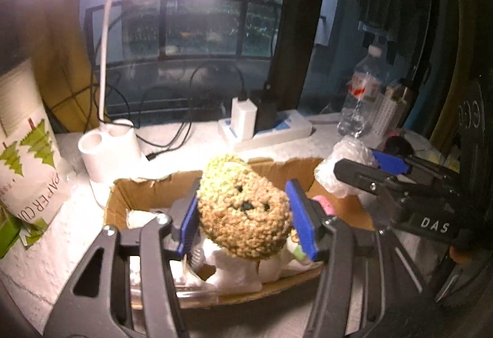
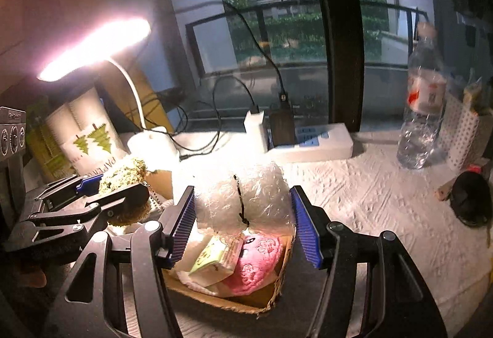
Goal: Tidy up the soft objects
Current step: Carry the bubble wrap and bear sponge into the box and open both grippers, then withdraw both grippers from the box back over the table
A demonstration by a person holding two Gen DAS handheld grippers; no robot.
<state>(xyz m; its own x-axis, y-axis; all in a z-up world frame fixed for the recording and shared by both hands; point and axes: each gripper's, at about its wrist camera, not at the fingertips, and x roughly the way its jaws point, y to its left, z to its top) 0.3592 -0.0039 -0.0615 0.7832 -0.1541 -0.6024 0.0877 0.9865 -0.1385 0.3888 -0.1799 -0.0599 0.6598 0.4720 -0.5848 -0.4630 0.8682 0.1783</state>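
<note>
The crocheted plush (image 1: 243,211), tan with a green top and a small stitched face, is sitting between the blue pads of the left gripper (image 1: 246,217), which is about half open and pressing it from both sides, hanging it over the left part of the cardboard box (image 1: 148,193). Just beside it, the right gripper (image 2: 243,220) is holding a bundle of bubble wrap (image 2: 243,199) tied round the middle with a dark string, its jaws a little wider and closing on both flanks, above the right part of the same box.

Inside the box a pink plush pad (image 2: 258,261), a small green-and-white packet (image 2: 212,261) and some white soft pieces are already lying, so a good share of the sorting is looking done. Judging from this, the two held items are still waiting to be let go into the box; whether more soft things are lying elsewhere I cannot tell.

The box is standing near the front edge of the bench (image 2: 385,208), its torn cardboard rim low on all sides. The lamp base (image 1: 107,153) and a paper-cup pack (image 1: 27,153) are crowding the left side, and a power strip (image 2: 311,143) with plugs is running along the back edge. Toward the right, the bench is lying open until the water bottle (image 2: 422,109) and a dark round object (image 2: 471,199) near the right edge. The two grippers are working close together, so they risk knocking each other.
</note>
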